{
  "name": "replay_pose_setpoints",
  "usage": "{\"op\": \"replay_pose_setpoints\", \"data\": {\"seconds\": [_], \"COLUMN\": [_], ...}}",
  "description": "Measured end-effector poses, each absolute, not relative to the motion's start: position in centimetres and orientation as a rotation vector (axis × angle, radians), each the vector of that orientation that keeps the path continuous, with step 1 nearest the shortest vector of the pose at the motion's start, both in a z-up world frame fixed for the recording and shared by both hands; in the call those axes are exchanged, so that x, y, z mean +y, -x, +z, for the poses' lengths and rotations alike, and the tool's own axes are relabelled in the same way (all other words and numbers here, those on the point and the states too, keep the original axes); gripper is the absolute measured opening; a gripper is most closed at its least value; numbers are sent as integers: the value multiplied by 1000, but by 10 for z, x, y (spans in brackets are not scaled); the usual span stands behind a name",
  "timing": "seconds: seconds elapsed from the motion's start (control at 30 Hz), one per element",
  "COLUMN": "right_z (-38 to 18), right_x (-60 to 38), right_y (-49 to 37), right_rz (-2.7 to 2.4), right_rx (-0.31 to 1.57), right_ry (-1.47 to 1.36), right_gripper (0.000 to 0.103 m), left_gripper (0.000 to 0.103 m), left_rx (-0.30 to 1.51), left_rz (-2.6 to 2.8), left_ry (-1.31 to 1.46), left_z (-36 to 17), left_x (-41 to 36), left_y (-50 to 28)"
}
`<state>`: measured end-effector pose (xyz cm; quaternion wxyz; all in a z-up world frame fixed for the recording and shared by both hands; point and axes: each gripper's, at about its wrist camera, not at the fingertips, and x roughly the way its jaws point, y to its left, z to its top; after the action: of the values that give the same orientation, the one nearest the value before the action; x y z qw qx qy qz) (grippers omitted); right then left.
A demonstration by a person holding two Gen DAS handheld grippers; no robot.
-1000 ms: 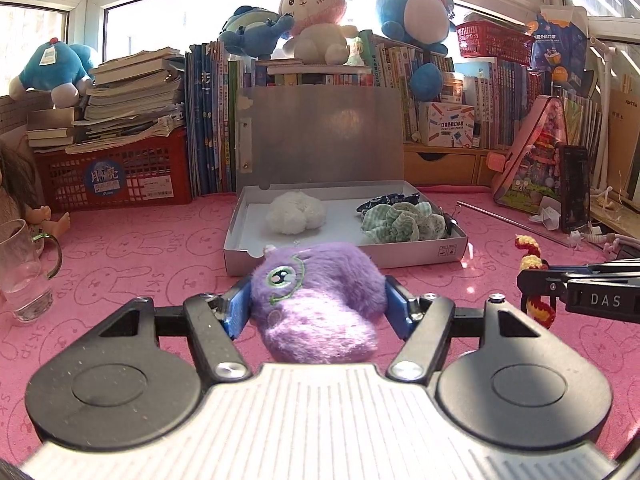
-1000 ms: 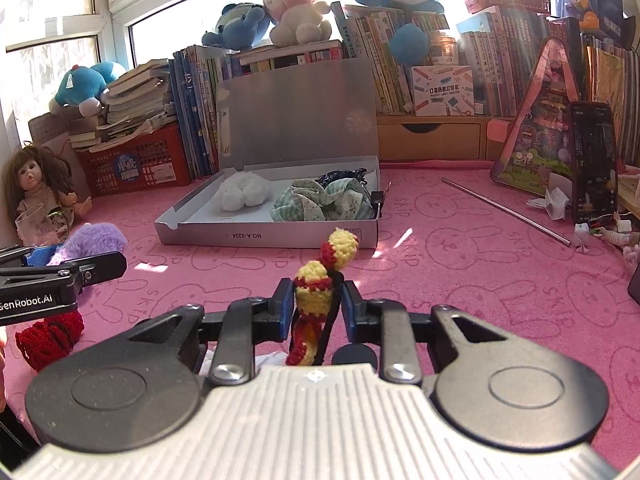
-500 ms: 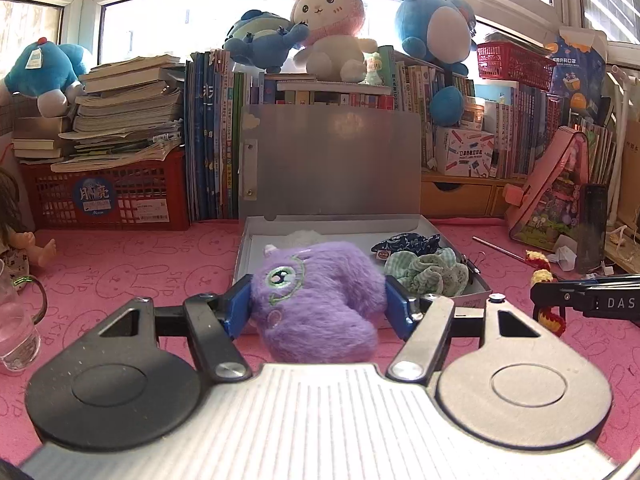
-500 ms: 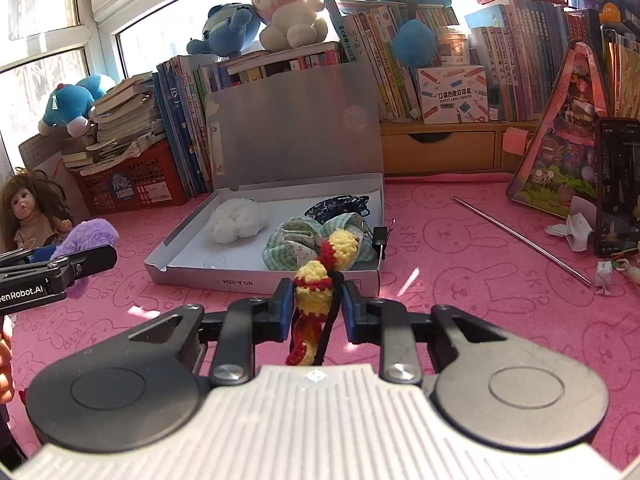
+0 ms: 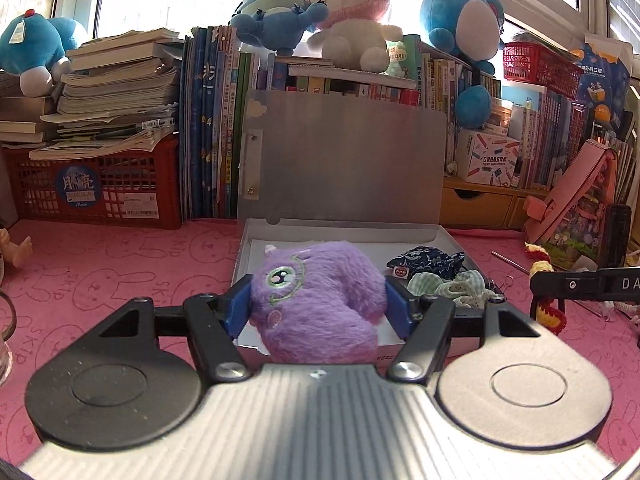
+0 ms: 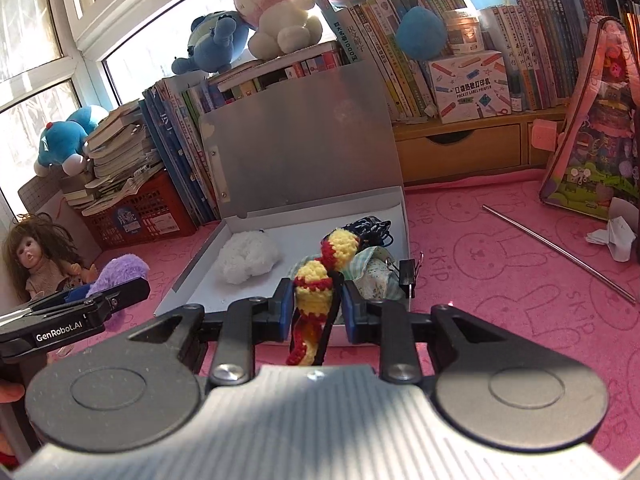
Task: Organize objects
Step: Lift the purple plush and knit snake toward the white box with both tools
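Note:
My left gripper (image 5: pixel 318 304) is shut on a fluffy purple plush (image 5: pixel 316 300) with one green eye, held just above the near rim of the open white box (image 5: pixel 448 240). My right gripper (image 6: pixel 316 304) is shut on a crocheted yellow-and-red piece (image 6: pixel 314 288), which hangs at the box's (image 6: pixel 200 268) near right corner. Inside the box lie a white fluffy ball (image 6: pixel 246 258), a green-checked cloth (image 5: pixel 448 288) and a dark blue patterned cloth (image 5: pixel 432 262). The box lid (image 5: pixel 344 160) stands upright behind. In the left wrist view the right gripper (image 5: pixel 548 304) shows at the far right edge.
Books, a red crate (image 5: pixel 96 188) and plush toys (image 5: pixel 352 12) line the back wall. A doll (image 6: pixel 38 260) sits at the left, a thin metal rod (image 6: pixel 560 252) and crumpled paper (image 6: pixel 612 234) lie on the pink mat at the right. A black binder clip (image 6: pixel 408 276) grips the box's right rim.
Both grippers have carried their loads forward to the box, which now looks larger and nearer. The purple plush now covers the white ball in the left view.

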<state>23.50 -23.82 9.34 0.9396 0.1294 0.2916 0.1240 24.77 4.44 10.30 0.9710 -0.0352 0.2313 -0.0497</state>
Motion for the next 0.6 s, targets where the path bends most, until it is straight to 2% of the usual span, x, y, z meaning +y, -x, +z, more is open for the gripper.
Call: {"op": "replay_pose_setpoints", "data": {"seconds": [0.6], "right_z": [84], "right_x": [-198], "right_y": [-310], "right_rz": [267], "right_rx": [637], "right_ry": [-179], "right_gripper": [30], "left_gripper": [72], "left_rx": [531], "left_rz": [-50], "left_ry": [54], "left_z": [75], "left_x": [51], "left_y": [-316]}}
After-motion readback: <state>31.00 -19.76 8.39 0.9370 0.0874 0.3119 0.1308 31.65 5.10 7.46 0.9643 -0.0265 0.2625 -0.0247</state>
